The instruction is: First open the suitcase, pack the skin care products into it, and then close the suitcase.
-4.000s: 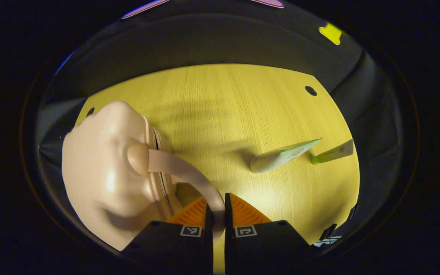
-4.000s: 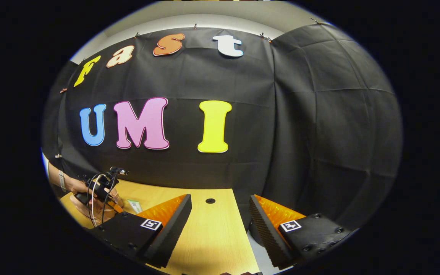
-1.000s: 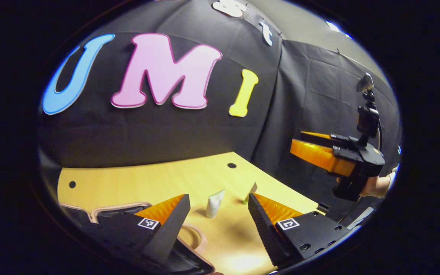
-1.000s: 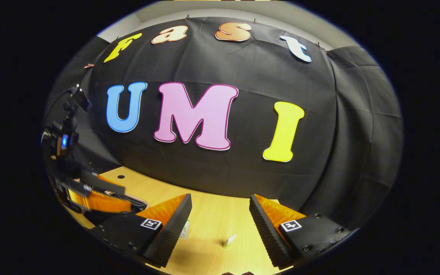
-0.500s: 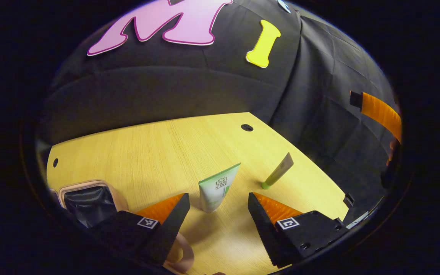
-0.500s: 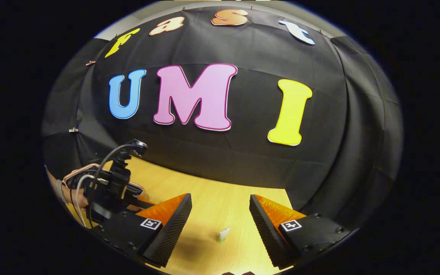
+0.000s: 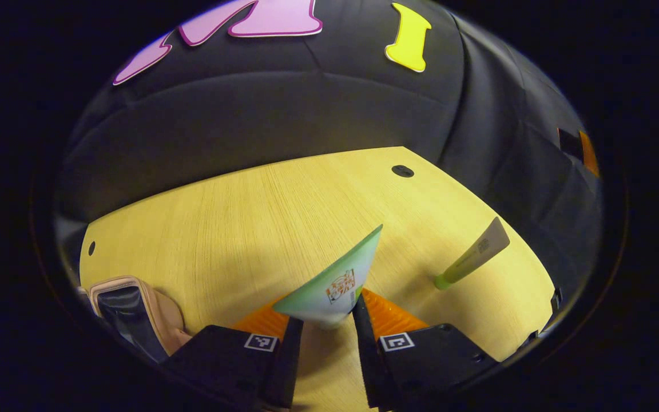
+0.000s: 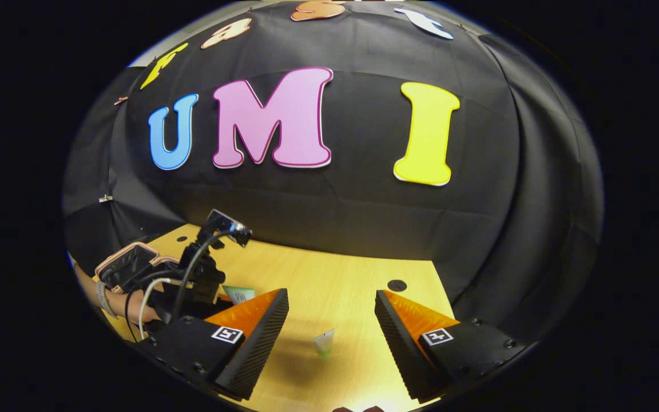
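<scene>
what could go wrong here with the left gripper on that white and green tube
The left gripper pinches the white and green tube near its cap end, so the long flat end sticks out and may swing or slip when lifted. The open suitcase sits off to the side, so the carry could clip its rim. The slim green tube lies close by and could get knocked.

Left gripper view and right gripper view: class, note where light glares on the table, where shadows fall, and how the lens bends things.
Left gripper view: the table edge bows into a curve and a soft shadow lies left of the white-green tube. Right gripper view: glare brightens the table near the bottom and a shadow falls left of the small green tube.
</scene>
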### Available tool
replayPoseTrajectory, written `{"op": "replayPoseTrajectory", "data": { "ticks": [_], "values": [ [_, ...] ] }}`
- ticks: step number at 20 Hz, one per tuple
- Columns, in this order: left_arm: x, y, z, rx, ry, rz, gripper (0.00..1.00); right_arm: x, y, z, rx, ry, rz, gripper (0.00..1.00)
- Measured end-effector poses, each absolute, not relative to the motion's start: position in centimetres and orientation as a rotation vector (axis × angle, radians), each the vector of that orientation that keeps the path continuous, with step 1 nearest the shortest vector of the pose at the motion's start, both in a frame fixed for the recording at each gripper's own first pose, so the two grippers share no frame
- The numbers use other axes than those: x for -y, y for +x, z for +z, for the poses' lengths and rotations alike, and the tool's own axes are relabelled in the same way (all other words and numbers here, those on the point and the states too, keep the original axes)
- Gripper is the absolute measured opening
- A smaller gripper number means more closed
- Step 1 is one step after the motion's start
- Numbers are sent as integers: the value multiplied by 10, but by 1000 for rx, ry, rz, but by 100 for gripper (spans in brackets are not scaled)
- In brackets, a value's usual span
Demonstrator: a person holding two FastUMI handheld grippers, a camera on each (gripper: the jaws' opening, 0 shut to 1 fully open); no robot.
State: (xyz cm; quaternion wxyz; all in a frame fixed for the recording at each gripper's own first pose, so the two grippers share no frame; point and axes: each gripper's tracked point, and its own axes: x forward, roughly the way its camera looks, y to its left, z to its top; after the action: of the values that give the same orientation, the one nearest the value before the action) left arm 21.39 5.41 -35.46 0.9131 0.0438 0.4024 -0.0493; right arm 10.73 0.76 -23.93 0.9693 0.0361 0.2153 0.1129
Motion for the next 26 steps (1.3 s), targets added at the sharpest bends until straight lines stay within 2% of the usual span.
{"op": "replayPoseTrajectory", "data": {
  "ticks": [4, 7, 11, 13, 14, 15, 16, 18, 19, 23, 26],
  "values": [
    [-53, 214, -357, -840, 95, -100, 51, -20, 111, -290, -507, 68, 263, 96],
    [-49, 212, -355, -857, 77, -116, 49, -32, 114, -350, -635, 64, 302, 96],
    [-48, 206, -346, -861, 60, -117, 48, -42, 118, -411, -788, 127, 293, 97],
    [-52, 206, -341, -866, 39, -103, 47, -29, 117, -435, -851, 94, 237, 48],
    [-53, 207, -339, -868, 30, -97, 47, -28, 127, -429, -819, 116, 233, 24],
    [-54, 207, -333, -866, 19, -92, 47, -30, 126, -432, -826, 132, 238, 28],
    [-55, 205, -324, -859, 6, -97, 46, -34, 122, -431, -832, 141, 251, 23],
    [-57, 197, -300, -839, 4, -124, 46, -39, 111, -421, -836, 118, 284, 23],
    [-61, 190, -284, -827, 18, -135, 43, -42, 107, -411, -823, 106, 304, 23],
    [-112, 146, -229, -845, 48, -122, 48, -59, 91, -355, -735, 107, 375, 23],
    [-160, 111, -207, -903, 23, -87, 44, -80, 75, -308, -655, 118, 428, 23]
  ]
}}
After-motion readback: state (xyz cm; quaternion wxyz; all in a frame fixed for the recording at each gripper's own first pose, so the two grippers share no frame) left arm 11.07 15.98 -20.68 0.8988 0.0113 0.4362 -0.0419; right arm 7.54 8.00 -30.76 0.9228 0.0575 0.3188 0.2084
